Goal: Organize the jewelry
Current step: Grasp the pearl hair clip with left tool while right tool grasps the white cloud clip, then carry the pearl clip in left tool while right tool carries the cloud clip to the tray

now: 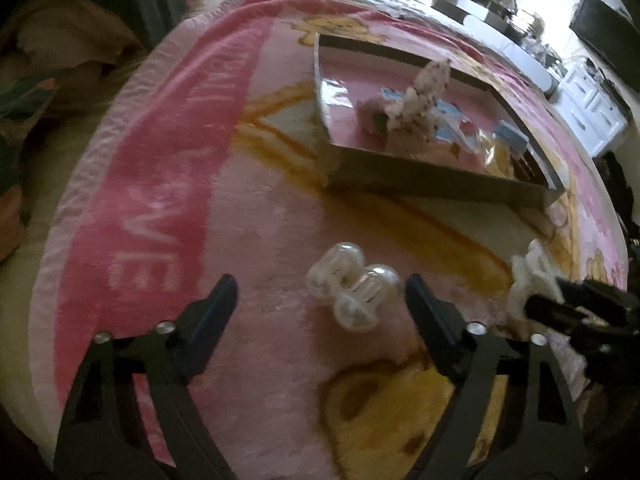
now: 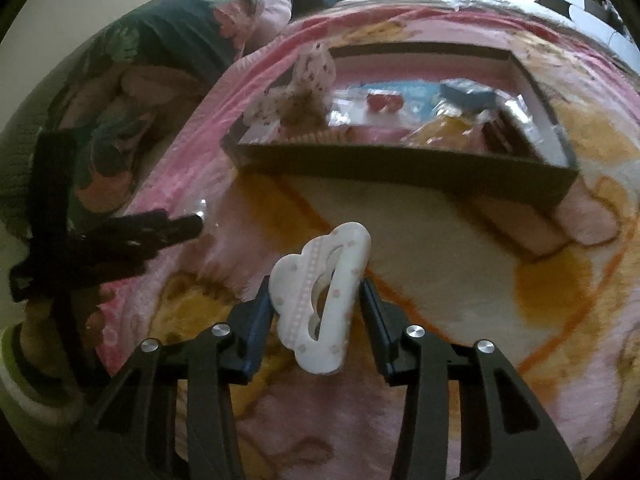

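Observation:
A pearly translucent hair clip (image 1: 352,288) lies on the pink blanket (image 1: 256,240) between the open jaws of my left gripper (image 1: 320,292). My right gripper (image 2: 318,292) is shut on a white cloud-shaped hair clip (image 2: 324,300) and holds it above the blanket; the clip also shows at the right edge of the left wrist view (image 1: 532,276). A dark shallow box (image 2: 400,168) lies further back with several small items inside, among them a spotted fabric bow (image 2: 308,80) and a red pair (image 2: 384,102). The box shows in the left wrist view too (image 1: 432,180).
The blanket covers a bed. Dark floral pillows (image 2: 168,52) lie at the far left. A white cabinet (image 1: 592,112) and a dark screen (image 1: 608,36) stand at the far right. My left gripper also shows in the right wrist view (image 2: 120,236).

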`<state>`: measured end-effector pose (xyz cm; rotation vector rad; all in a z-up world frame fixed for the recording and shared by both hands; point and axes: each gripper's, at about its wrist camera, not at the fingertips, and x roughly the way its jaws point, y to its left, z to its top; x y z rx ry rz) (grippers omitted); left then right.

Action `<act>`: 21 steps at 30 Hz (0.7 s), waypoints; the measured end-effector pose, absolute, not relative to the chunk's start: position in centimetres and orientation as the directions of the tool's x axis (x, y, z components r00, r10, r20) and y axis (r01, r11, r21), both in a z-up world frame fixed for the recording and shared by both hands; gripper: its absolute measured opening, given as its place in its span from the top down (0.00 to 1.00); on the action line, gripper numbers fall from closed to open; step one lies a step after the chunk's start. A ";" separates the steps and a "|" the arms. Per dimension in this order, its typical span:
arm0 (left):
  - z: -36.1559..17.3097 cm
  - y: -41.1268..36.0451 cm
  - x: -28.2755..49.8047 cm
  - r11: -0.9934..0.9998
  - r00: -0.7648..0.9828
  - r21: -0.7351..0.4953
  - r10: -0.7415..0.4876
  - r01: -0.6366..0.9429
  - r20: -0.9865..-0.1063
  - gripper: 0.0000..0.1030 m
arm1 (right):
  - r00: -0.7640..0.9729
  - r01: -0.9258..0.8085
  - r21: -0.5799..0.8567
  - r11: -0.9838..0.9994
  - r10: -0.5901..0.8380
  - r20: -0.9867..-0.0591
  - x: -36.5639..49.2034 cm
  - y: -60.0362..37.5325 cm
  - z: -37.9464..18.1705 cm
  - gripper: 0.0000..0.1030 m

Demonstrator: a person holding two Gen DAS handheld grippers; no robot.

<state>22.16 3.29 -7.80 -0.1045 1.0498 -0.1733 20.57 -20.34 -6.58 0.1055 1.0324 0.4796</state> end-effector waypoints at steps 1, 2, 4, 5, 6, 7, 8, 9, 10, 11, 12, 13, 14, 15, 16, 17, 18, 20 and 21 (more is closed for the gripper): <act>-8.0 3.1 22.3 0.981 0.483 -0.168 -0.193 0.095 -0.854 0.37 | 0.429 -0.328 0.303 0.895 0.427 -0.796 20.5 -20.8 -6.2 0.60; -8.2 2.8 22.4 0.981 0.478 -0.169 -0.196 0.101 -0.856 0.49 | 0.434 -0.324 0.303 0.896 0.425 -0.794 20.5 -21.3 -6.0 0.60; -8.5 2.1 22.7 0.979 0.467 -0.167 -0.203 0.117 -0.861 0.61 | 0.449 -0.317 0.298 0.900 0.420 -0.789 20.5 -22.2 -5.3 0.60; -8.5 1.6 22.7 0.982 0.473 -0.142 -0.185 0.126 -0.862 0.61 | 0.458 -0.314 0.296 0.902 0.417 -0.785 20.5 -22.6 -4.9 0.60; -8.2 1.0 22.6 0.983 0.483 -0.113 -0.169 0.143 -0.859 0.61 | 0.465 -0.312 0.295 0.903 0.415 -0.782 20.5 -23.0 -4.7 0.60; -7.8 0.6 22.6 0.982 0.489 -0.108 -0.172 0.155 -0.855 0.61 | 0.472 -0.310 0.294 0.904 0.415 -0.778 20.5 -23.3 -4.4 0.60; -7.5 0.4 22.5 0.980 0.494 -0.114 -0.181 0.162 -0.850 0.61 | 0.482 -0.308 0.292 0.906 0.413 -0.773 20.5 -23.8 -3.9 0.60; -6.8 -0.1 22.5 0.977 0.501 -0.123 -0.194 0.172 -0.843 0.61 | 0.488 -0.307 0.289 0.907 0.411 -0.770 20.5 -23.9 -3.6 0.60; -6.1 -0.5 22.4 0.975 0.511 -0.124 -0.202 0.183 -0.835 0.61 | 0.501 -0.306 0.284 0.909 0.407 -0.764 20.6 -24.4 -3.1 0.60; -5.5 -0.9 22.4 0.974 0.520 -0.125 -0.208 0.191 -0.828 0.61 | 0.509 -0.305 0.280 0.910 0.404 -0.760 20.6 -24.7 -2.7 0.60; -4.6 -1.4 22.4 0.970 0.531 -0.130 -0.223 0.207 -0.817 0.61 | 0.522 -0.304 0.273 0.913 0.399 -0.754 20.6 -25.1 -2.2 0.60; -3.7 -2.0 22.5 0.966 0.541 -0.134 -0.237 0.223 -0.807 0.61 | 0.536 -0.300 0.268 0.915 0.395 -0.746 20.7 -25.6 -1.7 0.60; -3.2 -2.3 22.6 0.964 0.547 -0.134 -0.243 0.231 -0.801 0.61 | 0.543 -0.298 0.267 0.916 0.393 -0.742 20.8 -25.9 -1.3 0.60; -2.3 -2.9 22.8 0.961 0.553 -0.135 -0.251 0.243 -0.794 0.61 | 0.554 -0.294 0.265 0.918 0.390 -0.736 21.0 -26.4 -0.8 0.60; -1.7 -3.4 23.1 0.958 0.558 -0.135 -0.260 0.255 -0.788 0.61 | 0.563 -0.291 0.263 0.920 0.387 -0.731 21.2 -26.8 -0.4 0.60; -1.1 -3.9 23.4 0.955 0.565 -0.133 -0.265 0.264 -0.782 0.61 | 0.571 -0.289 0.260 0.921 0.384 -0.725 21.4 -27.1 -0.1 0.60; -0.8 -4.3 23.6 0.954 0.570 -0.128 -0.266 0.270 -0.777 0.61 | 0.583 -0.285 0.257 0.923 0.380 -0.718 21.6 -27.5 0.4 0.60; 0.3 -5.4 24.4 0.952 0.583 -0.115 -0.266 0.284 -0.768 0.61 | 0.600 -0.279 0.255 0.926 0.376 -0.707 21.9 -28.3 1.1 0.60; 0.7 -5.8 24.6 0.951 0.587 -0.113 -0.269 0.289 -0.764 0.61 | 0.610 -0.277 0.252 0.927 0.373 -0.699 22.2 -28.7 1.5 0.60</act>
